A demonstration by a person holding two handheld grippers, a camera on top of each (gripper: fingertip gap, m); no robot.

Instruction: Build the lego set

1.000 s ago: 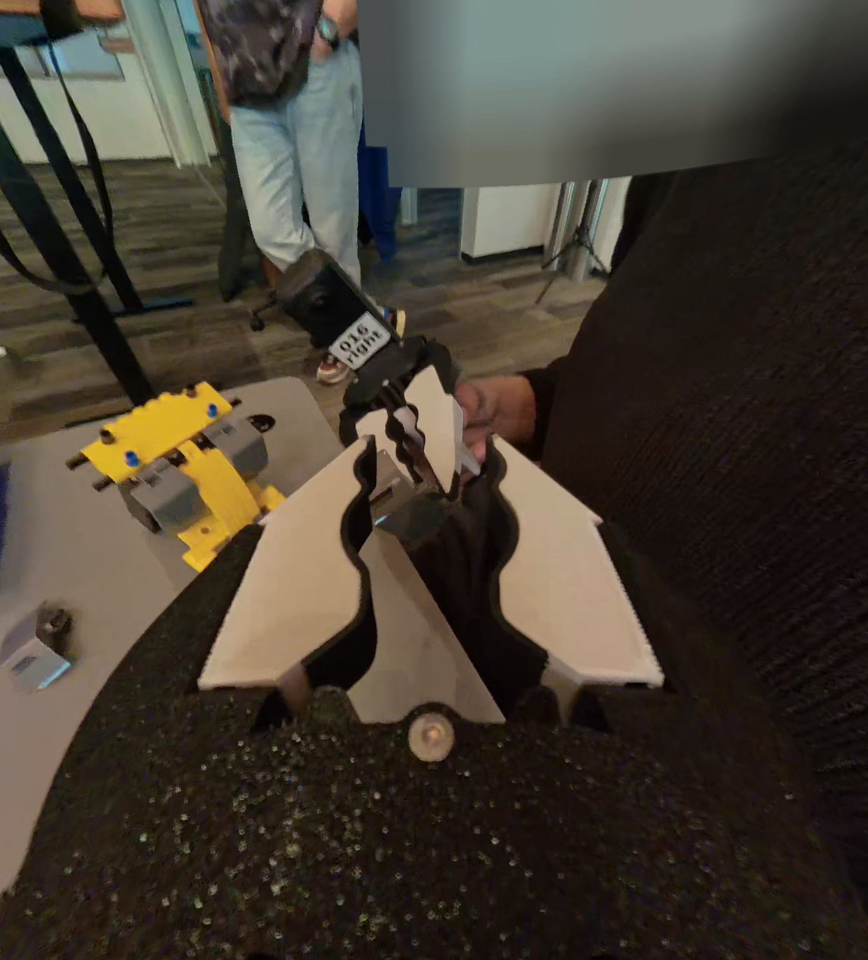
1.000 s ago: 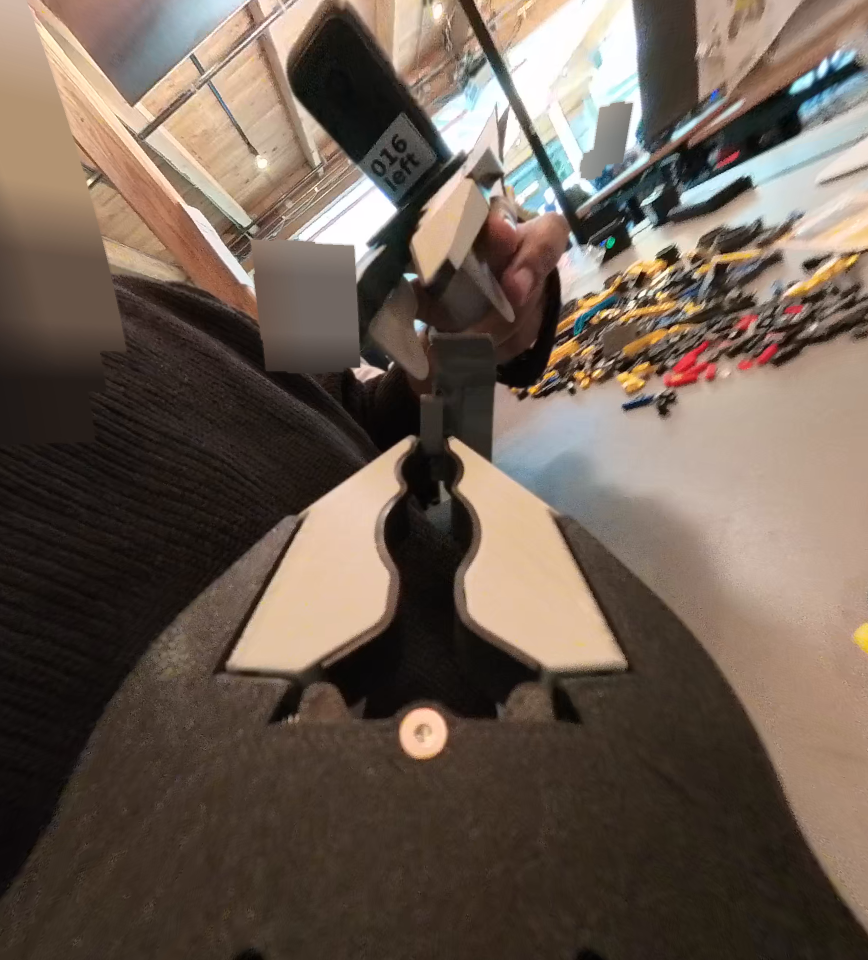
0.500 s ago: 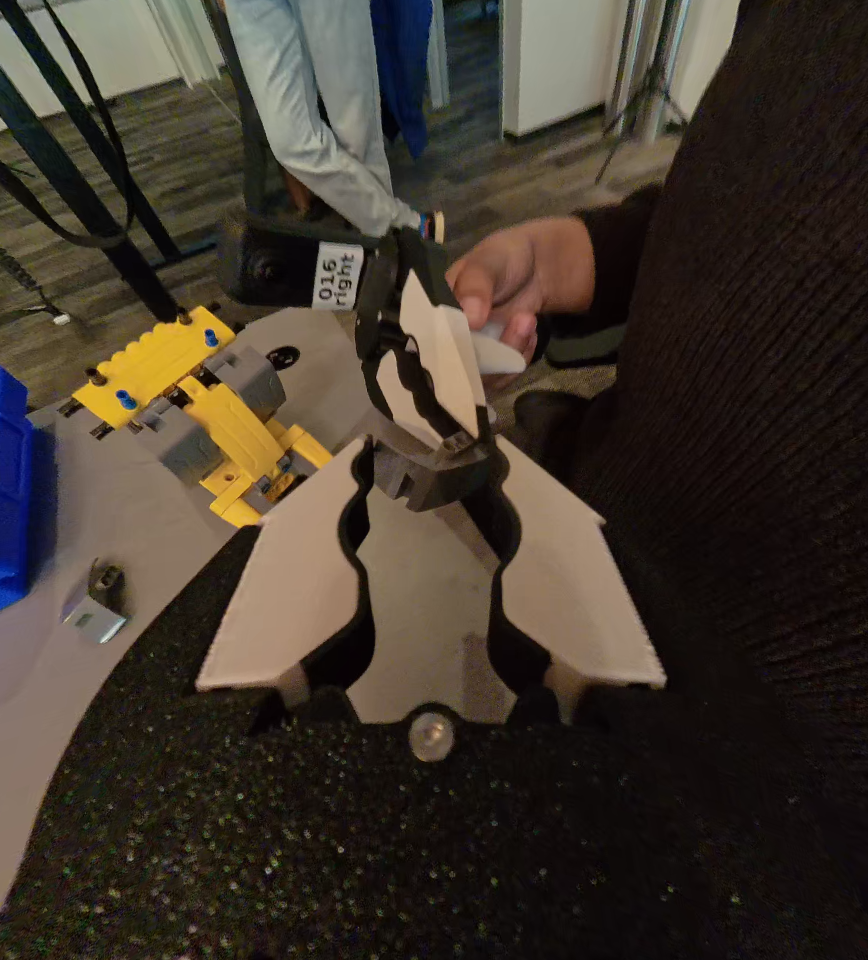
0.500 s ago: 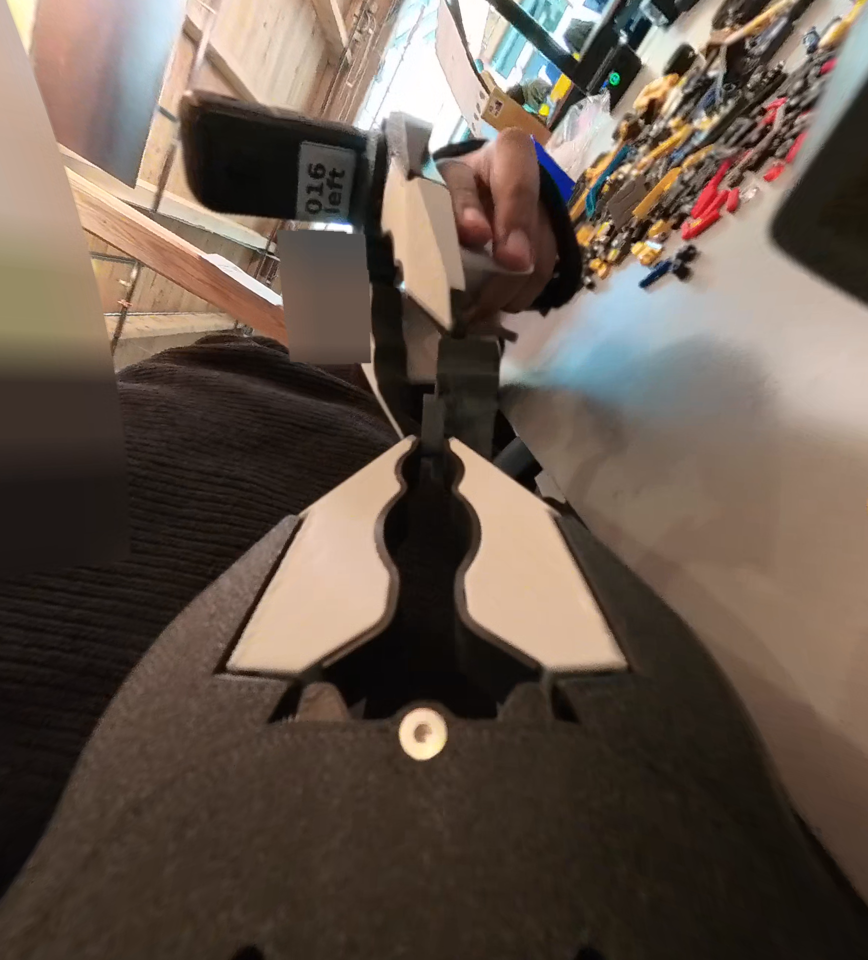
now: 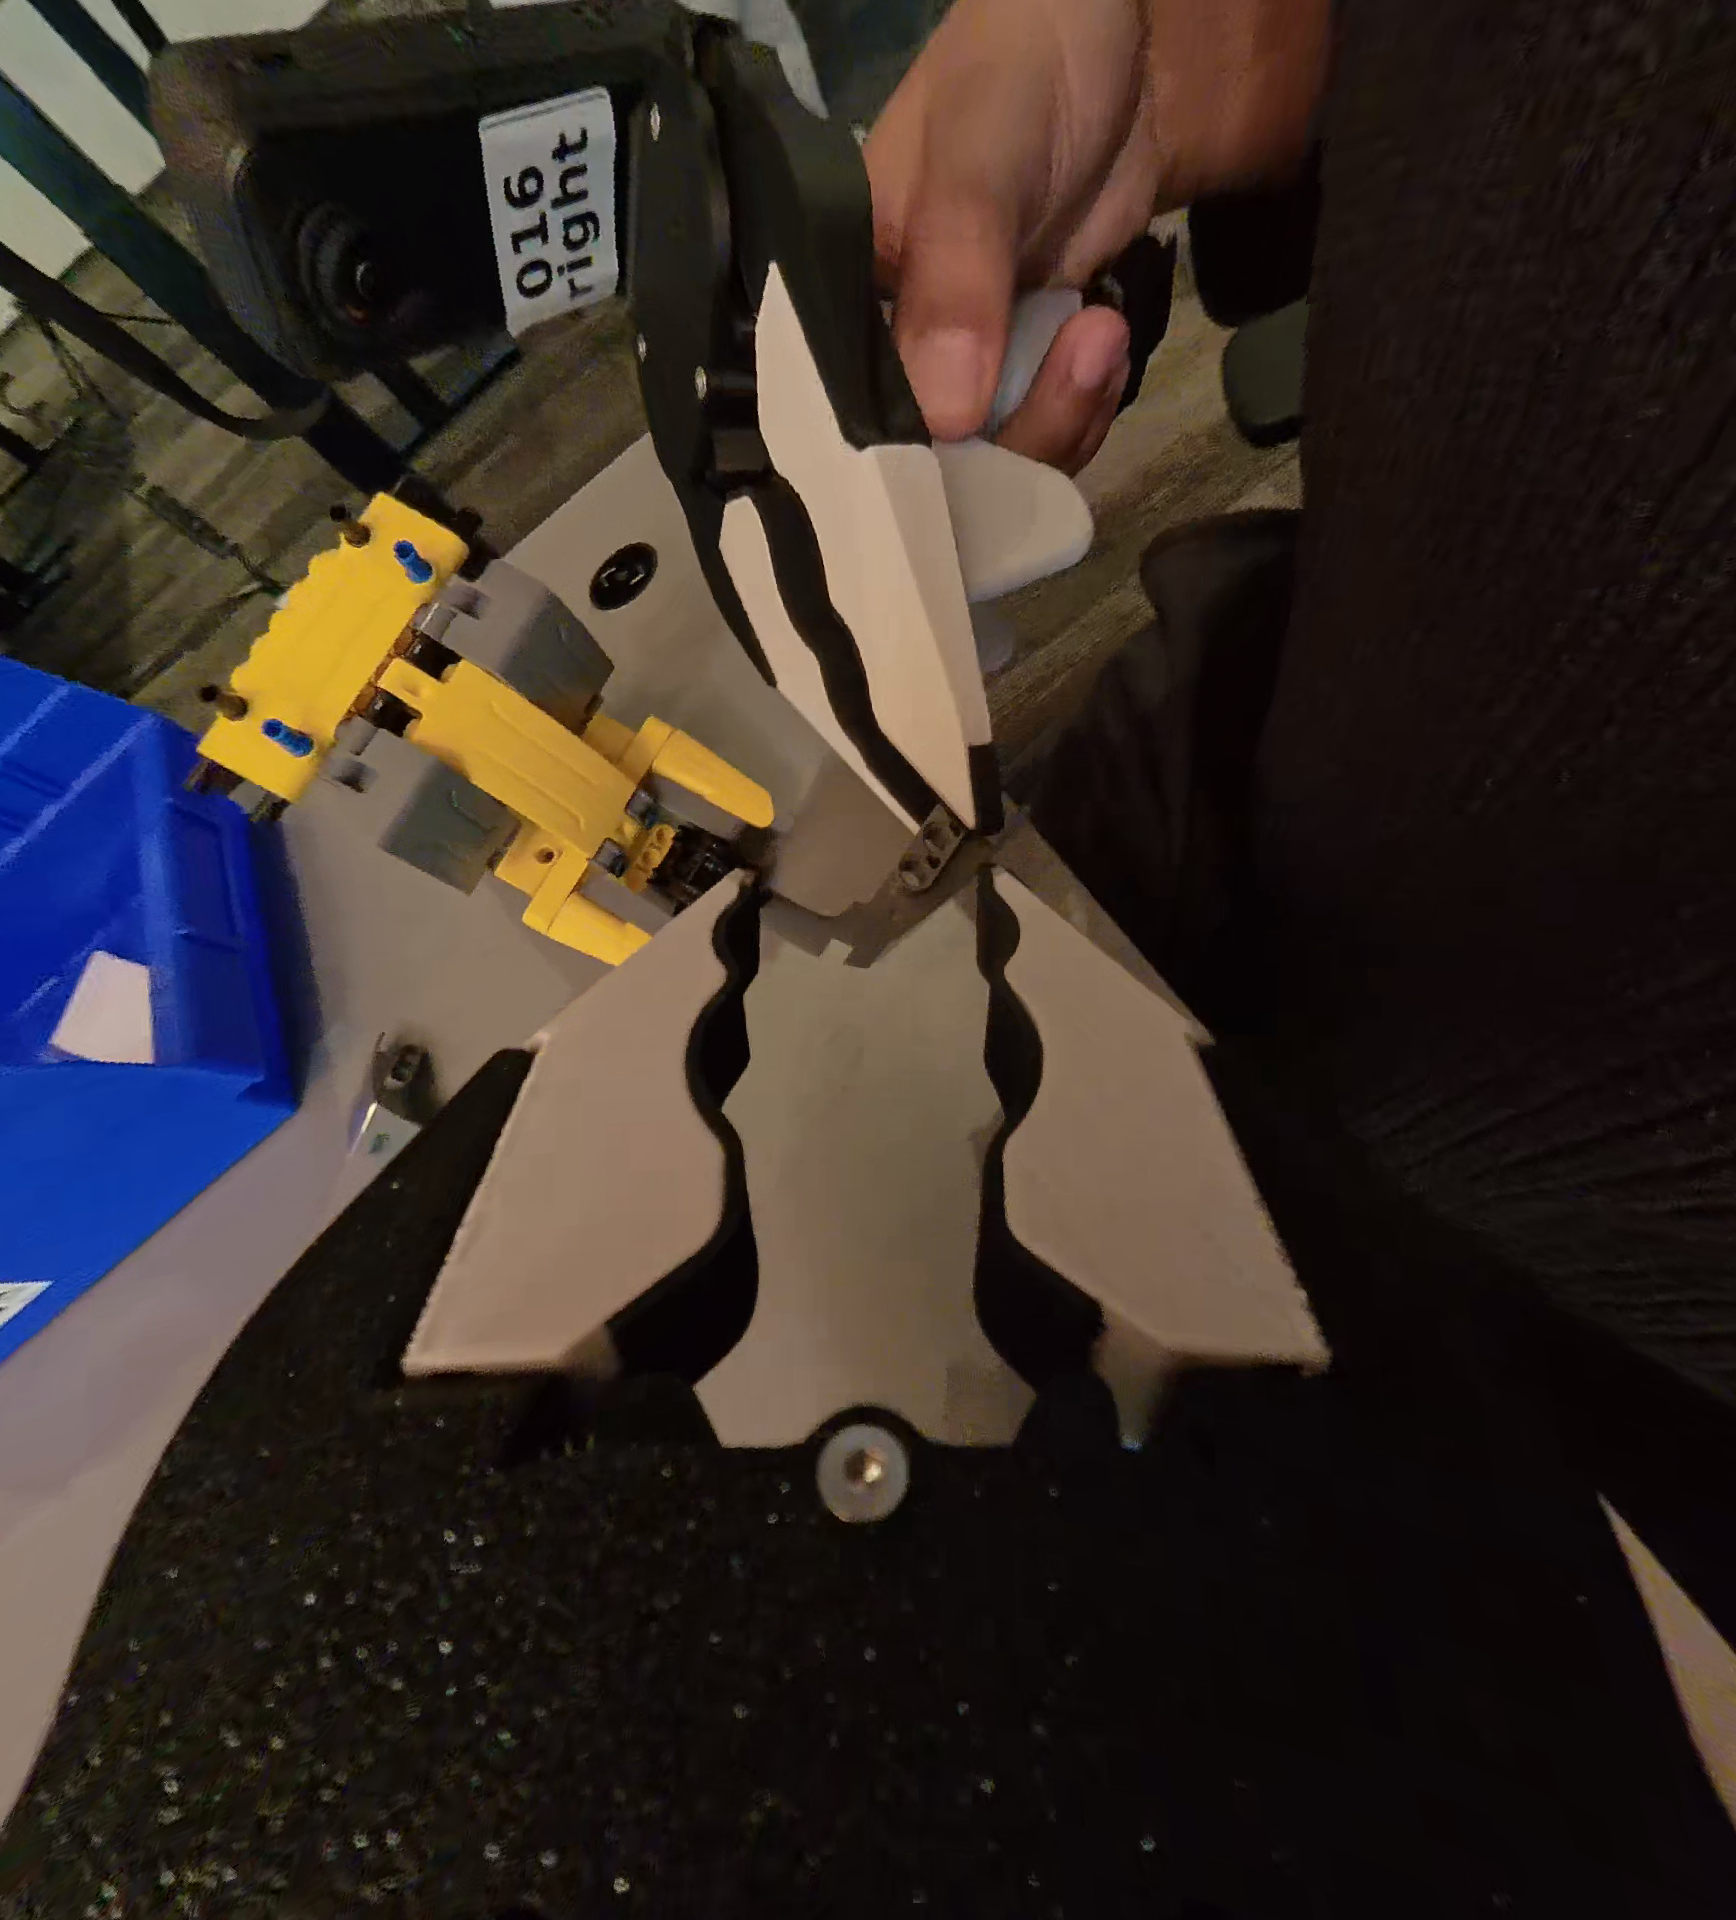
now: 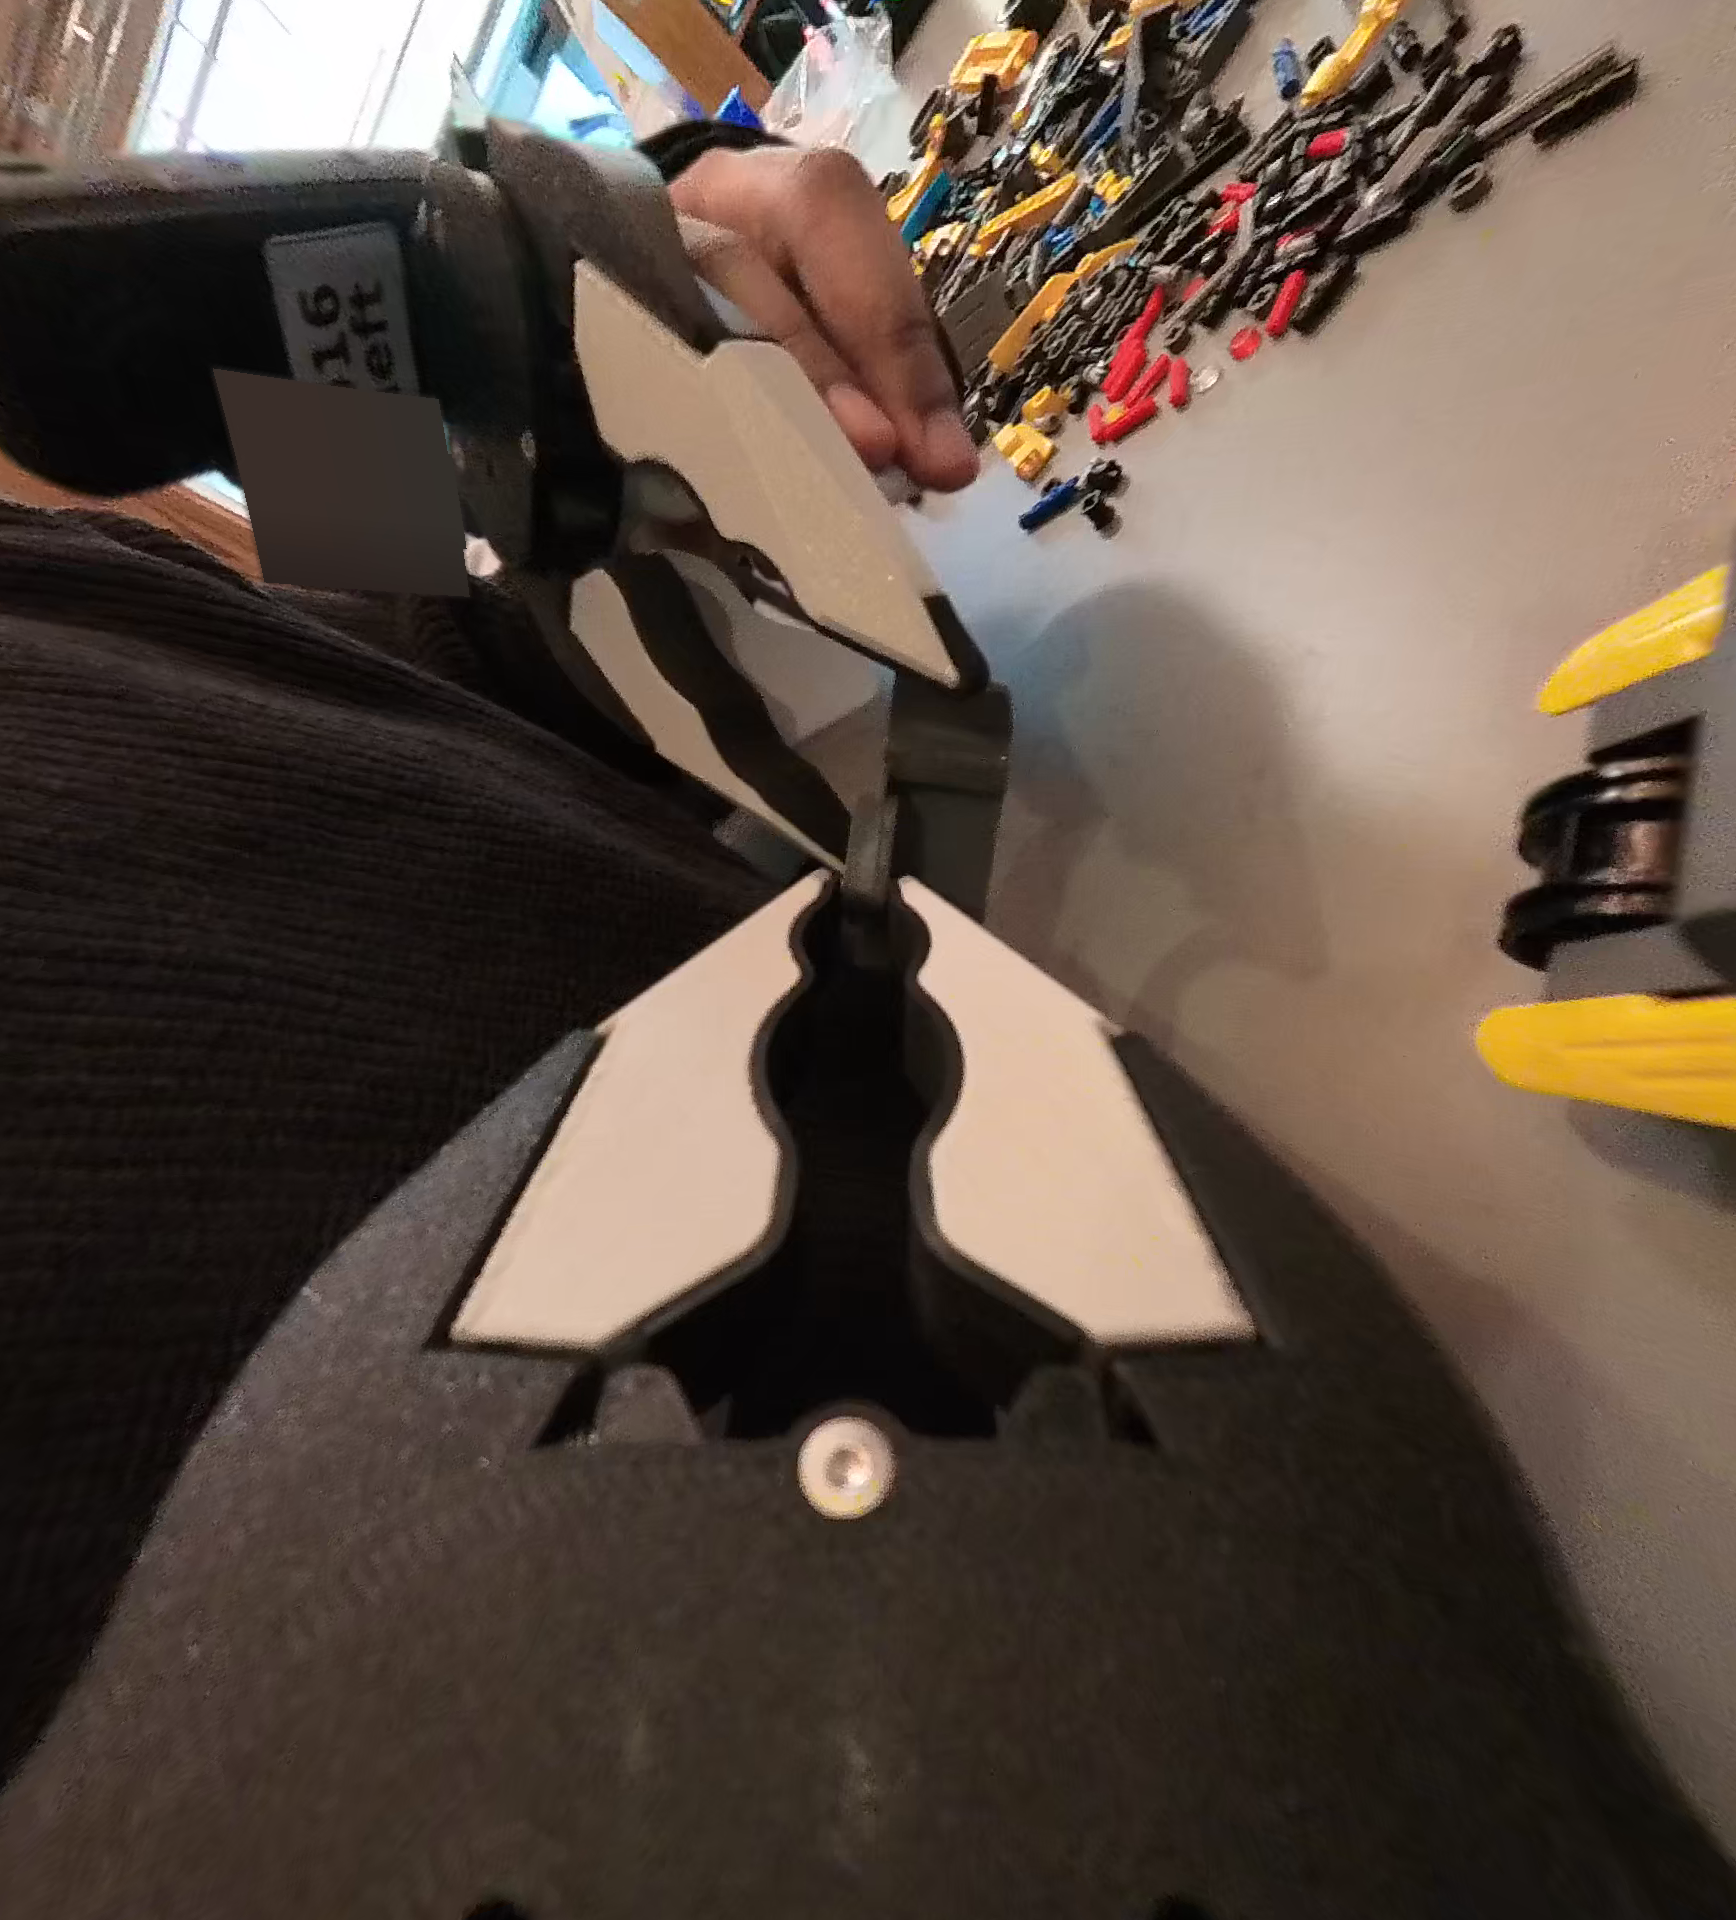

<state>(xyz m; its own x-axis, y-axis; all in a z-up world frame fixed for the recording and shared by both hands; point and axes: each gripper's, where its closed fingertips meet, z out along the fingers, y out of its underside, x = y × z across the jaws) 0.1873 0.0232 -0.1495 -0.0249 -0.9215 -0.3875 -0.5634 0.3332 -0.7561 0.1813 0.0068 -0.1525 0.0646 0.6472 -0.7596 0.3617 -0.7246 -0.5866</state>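
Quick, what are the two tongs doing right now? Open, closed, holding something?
Left tongs: fingers spread open, tips at the grey piece without clamping it.
Right tongs: shut on that same grey piece.

Toy vehicle (image 5: 490,727) on table (image 5: 220,1351), bin (image 5: 64,935) left of it, loose-parts pile (image 6: 1207,208) behind
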